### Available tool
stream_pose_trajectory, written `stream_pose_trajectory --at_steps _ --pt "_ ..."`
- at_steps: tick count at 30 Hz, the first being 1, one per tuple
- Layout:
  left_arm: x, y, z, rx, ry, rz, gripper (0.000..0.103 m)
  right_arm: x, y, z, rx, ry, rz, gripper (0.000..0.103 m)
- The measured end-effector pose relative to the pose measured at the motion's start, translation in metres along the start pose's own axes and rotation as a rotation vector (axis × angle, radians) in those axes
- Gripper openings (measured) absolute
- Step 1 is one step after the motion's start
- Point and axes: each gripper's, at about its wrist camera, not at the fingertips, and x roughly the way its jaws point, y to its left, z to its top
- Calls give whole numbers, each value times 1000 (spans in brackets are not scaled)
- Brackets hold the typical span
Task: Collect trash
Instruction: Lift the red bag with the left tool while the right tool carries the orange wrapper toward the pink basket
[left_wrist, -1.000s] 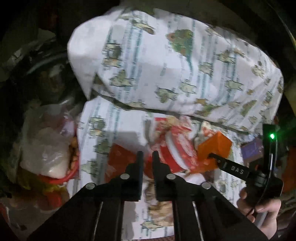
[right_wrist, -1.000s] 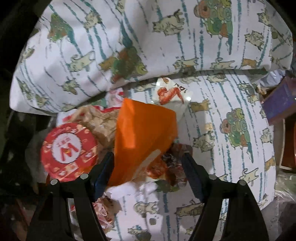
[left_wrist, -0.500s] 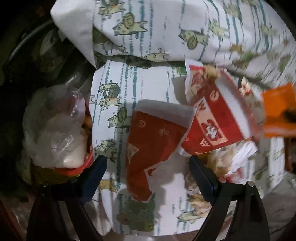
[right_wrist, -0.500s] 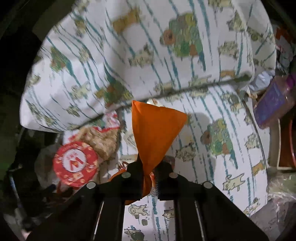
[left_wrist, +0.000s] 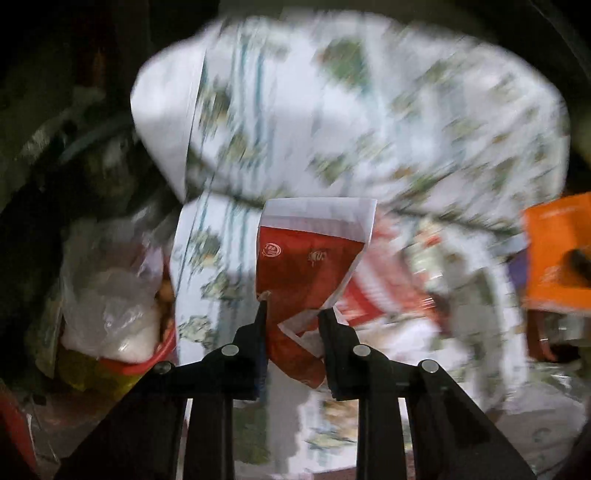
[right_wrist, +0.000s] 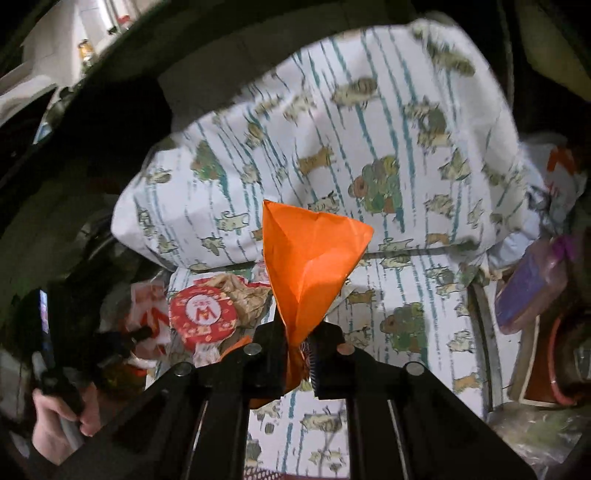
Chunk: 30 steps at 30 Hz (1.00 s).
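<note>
Right hand-held gripper (right_wrist: 298, 334) pinches orange paper bag (right_wrist: 310, 258).

a red paper bag (left_wrist: 308, 273) with a white top is held upright, lifted. an orange wrapper (right_wrist: 308, 266), crumpled into a cone, is likewise pinched at its bottom.

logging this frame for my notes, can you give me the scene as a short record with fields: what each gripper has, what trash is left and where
left gripper: shut on red paper bag, lifted off the seat
right gripper: shut on orange wrapper, held up
surface: cushion with animal print
trash left: round red lid and crumpled brown paper on the cushion
beside the seat: clear plastic bag in a red bucket
image quality: left view blurred
</note>
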Motion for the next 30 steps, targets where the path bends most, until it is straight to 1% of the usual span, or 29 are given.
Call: stream_pose_trajectory --at_steps 1,2,6,7,9,10,11,13,16,19,21,22,24,26,27,30 --pt "-20 -6 -3 6 -33 -25 27 -10 2 -2 -5 -6 4 9" --pt "-35 -11 -5 7 -50 -42 27 -20 4 -4 -9 -12 9 9" --pt "-88 -33 -19 -2 -79 -148 27 -65 10 -19 -11 -19 43 9" --pt "-104 -42 -25 9 -89 -168 27 -76 11 -25 -10 -19 49 9" --pt "-129 -58 -37 33 -109 -184 27 -96 13 -37 1 -27 75 10" --pt "-140 -64 -44 40 -118 -207 27 -106 14 -45 8 -29 91 10" --pt "-149 -70 -50 44 -120 -229 27 -112 17 -53 8 -27 104 10" --pt "-157 -80 -64 46 -98 -239 27 -120 23 -70 -9 -13 117 10" --pt "-154 -89 -83 38 -58 -264 27 -119 29 -97 -41 28 96 10" --pt "-136 -97 -106 41 2 -248 27 -103 22 -124 -11 97 85 10" --pt "-121 -100 -121 49 45 -220 27 -86 16 -141 3 155 68 10" --pt "-108 -103 -129 53 82 -211 27 -77 14 -150 3 185 55 10" --pt "-92 -101 -141 50 121 -211 27 -61 10 -162 -7 229 39 10" --pt "-73 -102 -153 55 177 -183 27 -45 6 -173 -7 293 26 10" --pt "-66 -100 -157 55 194 -176 27 -38 4 -178 -3 323 33 10" --pt "-41 -98 -175 38 293 -172 27 -17 1 -193 11 420 46 10"
